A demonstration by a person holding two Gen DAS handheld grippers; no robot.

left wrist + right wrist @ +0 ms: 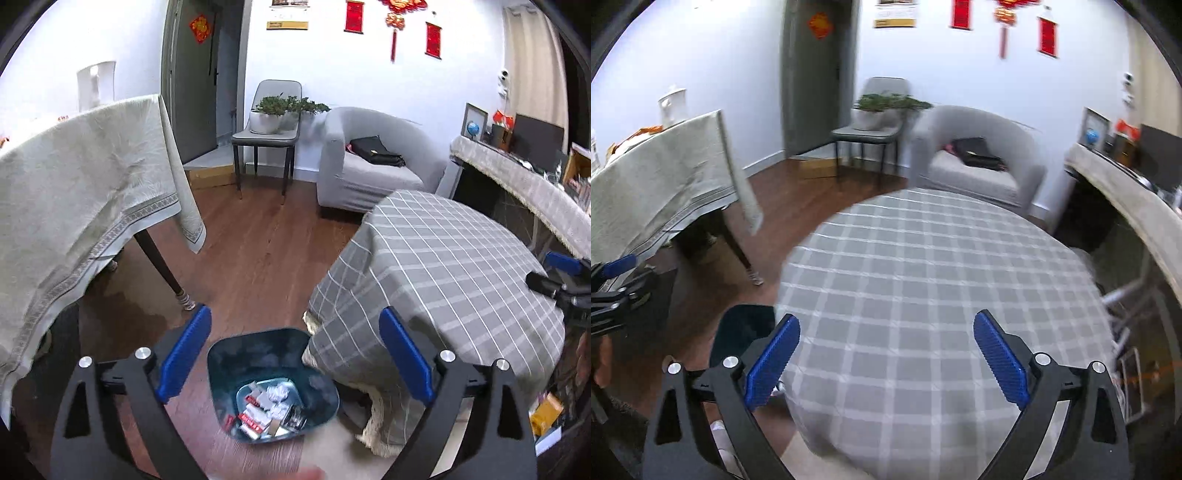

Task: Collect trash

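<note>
A dark teal trash bin (273,384) stands on the wooden floor beside the round table with the grey checked cloth (443,266). Inside it lie crumpled white paper and red-and-white packets (269,410). My left gripper (295,354) is open and empty, held above the bin with the bin between its blue pads. My right gripper (886,358) is open and empty above the checked tablecloth (942,277). The bin's edge (742,328) shows at the lower left of the right wrist view, beside the table. The right gripper also shows at the right edge of the left wrist view (561,280).
A table with a beige cloth (74,192) stands to the left, one leg (162,269) near the bin. A grey armchair (369,162) with a black bag, a chair with potted plants (269,122) and a cluttered desk (535,177) stand behind.
</note>
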